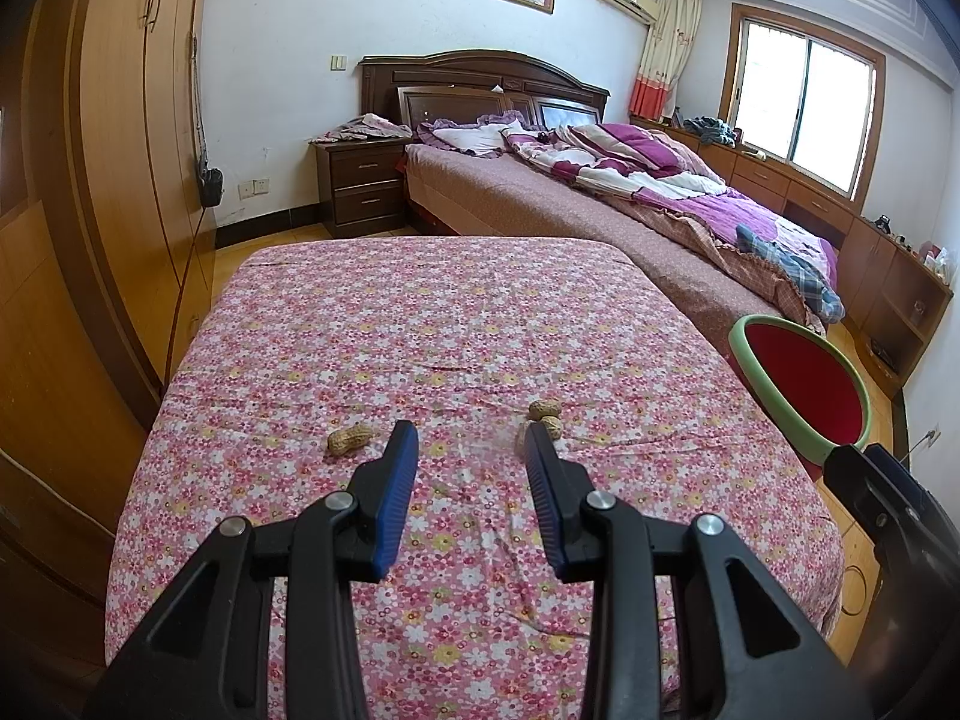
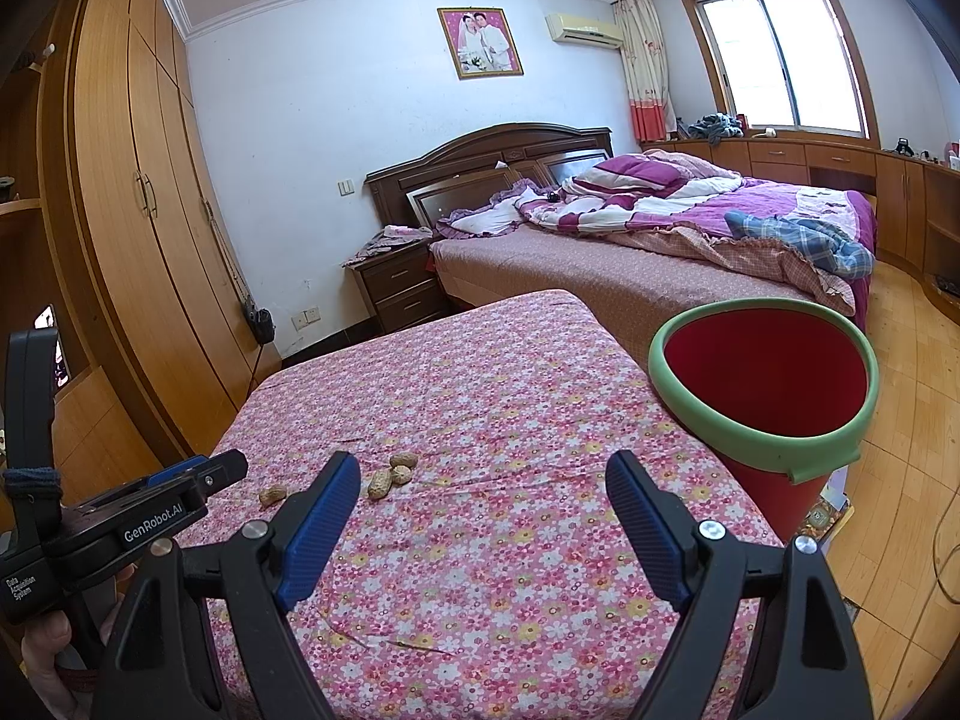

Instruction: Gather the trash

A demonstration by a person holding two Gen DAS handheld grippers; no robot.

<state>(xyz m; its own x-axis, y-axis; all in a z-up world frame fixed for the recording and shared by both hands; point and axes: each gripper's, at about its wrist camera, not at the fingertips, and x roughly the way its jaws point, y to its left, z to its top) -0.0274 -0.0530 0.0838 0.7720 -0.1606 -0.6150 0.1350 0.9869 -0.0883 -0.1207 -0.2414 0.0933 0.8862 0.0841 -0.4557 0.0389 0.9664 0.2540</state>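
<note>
Peanut shells [image 1: 350, 440] lie scattered on the flowered tablecloth [image 1: 456, 312], with a red bin [image 2: 765, 387] standing at the table's right edge. The left gripper [image 1: 471, 441] hovers just short of them, jaws moderately apart and empty; the right gripper [image 2: 483, 483] waits wide apart, also empty. Collection seems to be just starting, so the next move is lowering over one shell and closing gently.

Both grippers are black plastic frames with triangular cut-outs and round silver screws, each finger faced with a ribbed blue pad; the left gripper [image 1: 471, 435] shows white "GenRobot.AI" lettering, same build as the right gripper [image 2: 483, 477]
</note>
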